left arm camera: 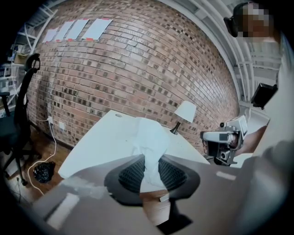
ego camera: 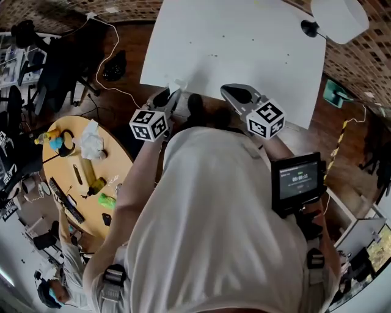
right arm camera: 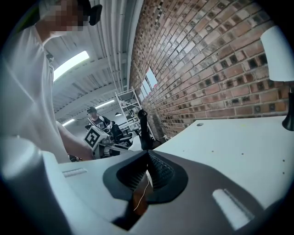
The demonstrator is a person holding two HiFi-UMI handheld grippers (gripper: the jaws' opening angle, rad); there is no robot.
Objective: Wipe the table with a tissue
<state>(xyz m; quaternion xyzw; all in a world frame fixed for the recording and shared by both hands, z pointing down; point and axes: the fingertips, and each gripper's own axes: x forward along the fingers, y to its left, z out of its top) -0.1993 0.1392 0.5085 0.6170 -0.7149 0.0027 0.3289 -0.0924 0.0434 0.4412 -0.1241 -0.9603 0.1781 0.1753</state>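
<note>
White tabletop (ego camera: pixel 244 43) ahead of the person: what could go wrong with the wipe from here? (Listener)

At the table's near left edge hangs the left gripper (left arm camera: pixel 149 167), its jaws clamped on a narrow fold of the tissue (left arm camera: pixel 149 137), which stands up crumpled in front of them. I cannot tell whether it touches the top yet. Most of the sheet is loose, so I judge that dragging could pull it from the pads, tear it, or let the hard jaws scrape the surface. Close beside it, the right gripper (right arm camera: pixel 148 160) has its jaws pressed together and holds nothing. In a wide sweep the two could knock together. (Describer)

And the surface and the room? (Listener)

Behind the table runs a brick wall (left arm camera: pixel 138 59). The tabletop is flat, matte and nearly bare. A cluttered round wooden table (ego camera: pixel 119 162) stands to the left, with an office chair (left arm camera: pixel 23 105) nearby. At the far right corner is a white-shaded lamp (ego camera: pixel 339 18). Tiny dark specks dot the top. (Describer)
</note>
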